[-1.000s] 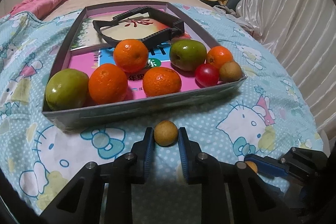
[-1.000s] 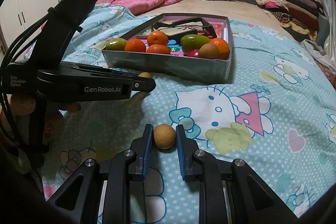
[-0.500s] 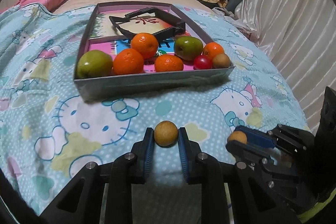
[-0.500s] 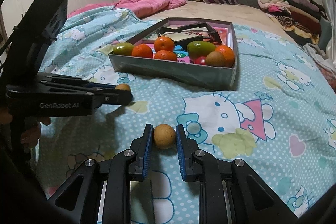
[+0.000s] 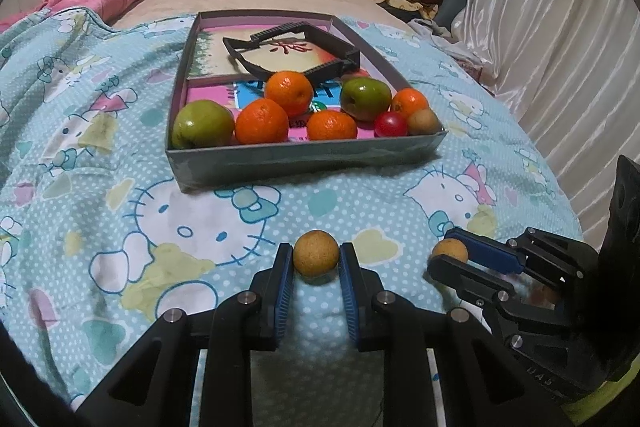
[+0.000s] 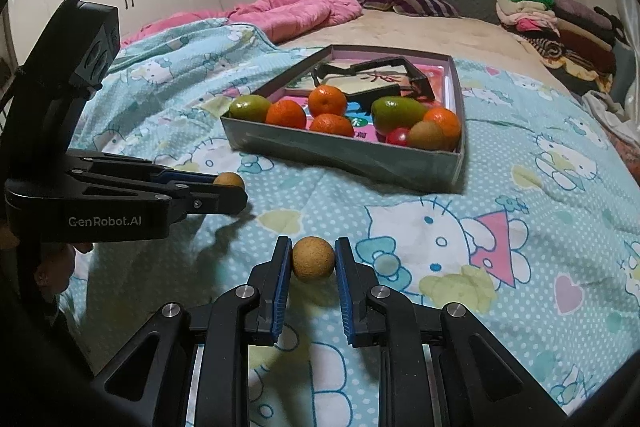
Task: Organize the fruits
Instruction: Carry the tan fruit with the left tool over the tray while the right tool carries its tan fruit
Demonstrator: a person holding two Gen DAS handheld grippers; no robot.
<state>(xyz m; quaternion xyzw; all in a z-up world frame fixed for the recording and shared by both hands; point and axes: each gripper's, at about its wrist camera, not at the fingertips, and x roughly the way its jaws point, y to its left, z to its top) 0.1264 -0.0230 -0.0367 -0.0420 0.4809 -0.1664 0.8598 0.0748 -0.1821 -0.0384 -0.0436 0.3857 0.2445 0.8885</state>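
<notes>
Tan and a bit rough-skinned, the two little round fruits look like longans to me, and each gripper has one pinched between its blue pads. The left gripper (image 5: 316,259) is clamped narrow on the left longan (image 5: 316,257), and the right gripper (image 6: 312,261) is clamped just as narrow on the right longan (image 6: 313,259). Both hang above the Hello Kitty blanket (image 5: 200,227) on the bed, well short of the grey box (image 5: 304,159).

The box already has green apples (image 5: 203,123), oranges (image 5: 261,121), a small red fruit (image 5: 391,124) and one more brownish round fruit (image 5: 423,121) crowded along its near wall. A black plastic frame (image 5: 292,51) lies over the far half.

My take on doing this step well:

- Carry each longan over the near wall with room to spare. That wall looks like thin card and a bump would probably shove the whole box across the soft bedding.
- Aim for the near right corner beside the brown one, so like sits with like. That corner is tight, though, so go in one gripper at a time rather than crowding both in.
- Lower until the fruit is nearly on the box floor before letting go. Round fruit dropped from height will roll, and the bed makes the box floor anything but level.
- Open only a little, then back straight out.
</notes>
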